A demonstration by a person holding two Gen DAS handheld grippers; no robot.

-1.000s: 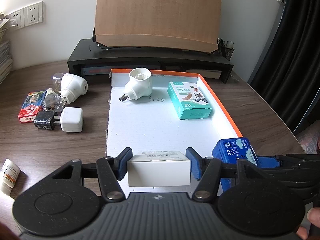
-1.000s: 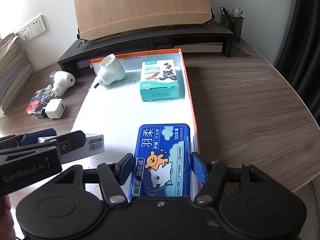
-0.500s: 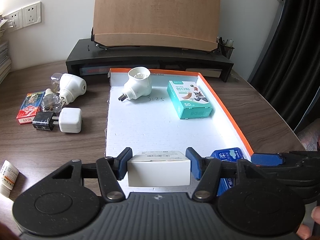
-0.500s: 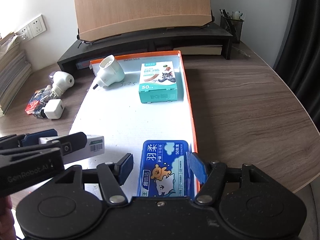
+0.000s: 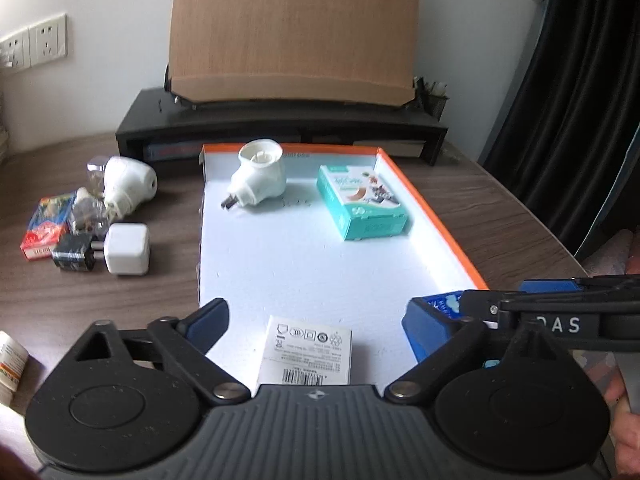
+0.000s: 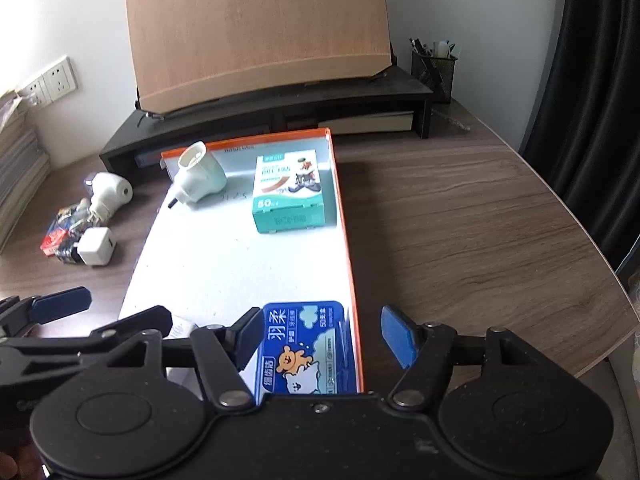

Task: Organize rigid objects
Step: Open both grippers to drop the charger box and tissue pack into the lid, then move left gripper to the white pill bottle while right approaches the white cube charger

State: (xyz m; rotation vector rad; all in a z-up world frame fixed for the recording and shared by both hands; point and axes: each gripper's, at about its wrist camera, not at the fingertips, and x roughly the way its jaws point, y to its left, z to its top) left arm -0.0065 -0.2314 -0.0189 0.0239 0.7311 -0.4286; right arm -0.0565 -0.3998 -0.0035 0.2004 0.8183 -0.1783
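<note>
A white tray with orange rim holds a white plug-in device, a teal box, a small white box and a blue box. My left gripper is open, its jaws wide on either side of the white box lying at the tray's near edge. My right gripper is open around the blue box lying at the tray's near right corner.
Left of the tray on the wooden table lie a white plug-in device, a white charger cube, a black adapter and a red card pack. A black monitor stand runs behind the tray. A pen cup stands at the back right.
Both grippers have opened. The white box left the left gripper's jaws and lies flat in the tray. The blue box was lowered into the tray and let go.
</note>
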